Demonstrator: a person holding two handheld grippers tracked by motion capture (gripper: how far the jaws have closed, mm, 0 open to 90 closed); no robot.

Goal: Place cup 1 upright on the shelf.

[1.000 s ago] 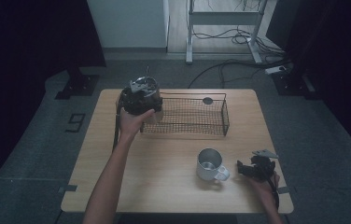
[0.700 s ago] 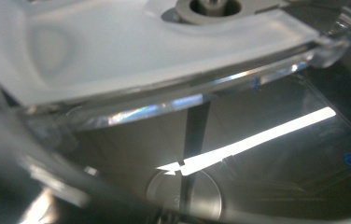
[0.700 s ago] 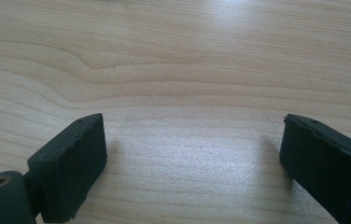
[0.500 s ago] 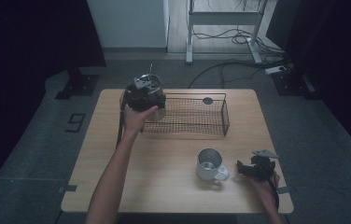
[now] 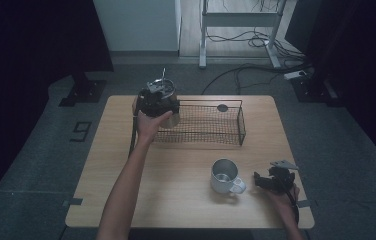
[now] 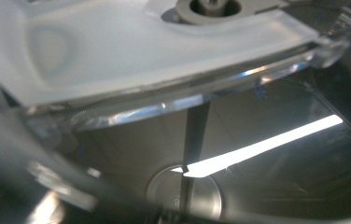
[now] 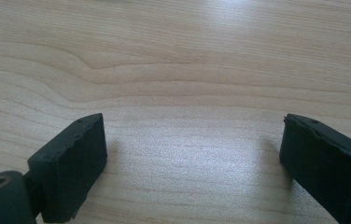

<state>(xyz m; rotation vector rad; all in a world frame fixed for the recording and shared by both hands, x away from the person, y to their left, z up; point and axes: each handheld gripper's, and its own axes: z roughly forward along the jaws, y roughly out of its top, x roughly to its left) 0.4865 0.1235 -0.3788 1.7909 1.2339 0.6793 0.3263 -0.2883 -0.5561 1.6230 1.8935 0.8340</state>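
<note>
A light wooden table point(image 5: 126, 200) stands on a grey speckled floor point(image 5: 36, 170). Left of the table, a "9" mark point(image 5: 81, 131) lies on the floor. Beyond the table rise a pale wall point(image 5: 136, 22) and a metal frame point(image 5: 241, 20), with cables point(image 5: 246, 67) trailing beneath it. Dark curtains point(image 5: 31, 40) hang left and right of the table; light is dim

A pale wooden table point(image 5: 126, 175) stands on grey carpet. Beyond its far edge, a metal frame point(image 5: 238, 20) rises against the wall, with cables point(image 5: 246, 72) trailing across the floor to a white power strip point(image 5: 296, 75). A dark stand base point(image 5: 81, 92) sits off the table's far left corner.
</note>
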